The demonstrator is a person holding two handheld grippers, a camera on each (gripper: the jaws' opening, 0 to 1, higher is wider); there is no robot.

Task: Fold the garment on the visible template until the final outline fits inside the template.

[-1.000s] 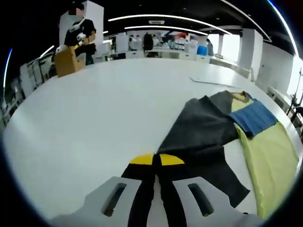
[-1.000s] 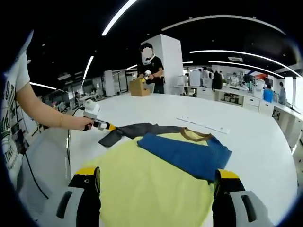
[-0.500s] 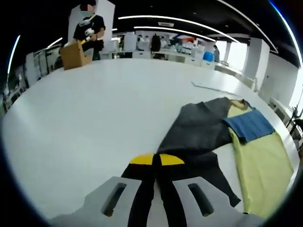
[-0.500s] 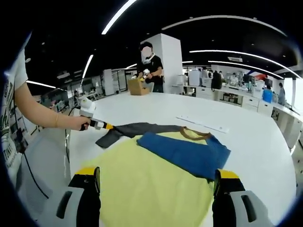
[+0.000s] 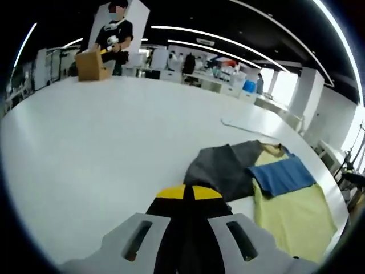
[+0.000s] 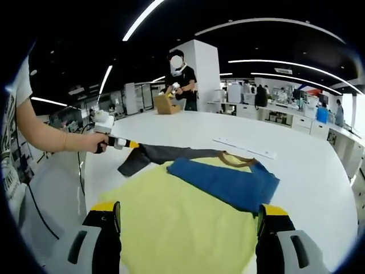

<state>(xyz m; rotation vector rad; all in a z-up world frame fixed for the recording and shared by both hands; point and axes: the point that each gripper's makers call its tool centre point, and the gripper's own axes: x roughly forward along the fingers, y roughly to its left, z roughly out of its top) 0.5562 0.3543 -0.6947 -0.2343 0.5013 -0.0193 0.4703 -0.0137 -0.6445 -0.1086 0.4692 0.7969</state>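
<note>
The garment lies on the white table: a yellow body [image 6: 182,222], a blue sleeve [image 6: 222,182] folded across it, a brown collar [image 6: 242,160] and a dark grey sleeve [image 6: 165,154]. My left gripper [image 6: 122,142], held by a person's hand, is shut on the dark grey sleeve's end and holds it off the table. In the left gripper view my left gripper [image 5: 189,192] has its yellow tips pressed together on the dark grey sleeve [image 5: 222,168], with the blue sleeve [image 5: 282,174] and yellow body [image 5: 291,211] to the right. My right gripper [image 6: 189,214] stands open over the yellow body's near edge.
A thin white strip [image 6: 245,148] lies on the table beyond the collar. At the far end a person stands by a cardboard box [image 6: 165,104]. The bare arm [image 6: 51,137] holding the left gripper reaches in from the left. Bare table [image 5: 85,142] spreads to the left.
The left gripper has risen and drawn the dark grey sleeve toward the garment's body, bunching it shorter. The right gripper has stayed still and open.
</note>
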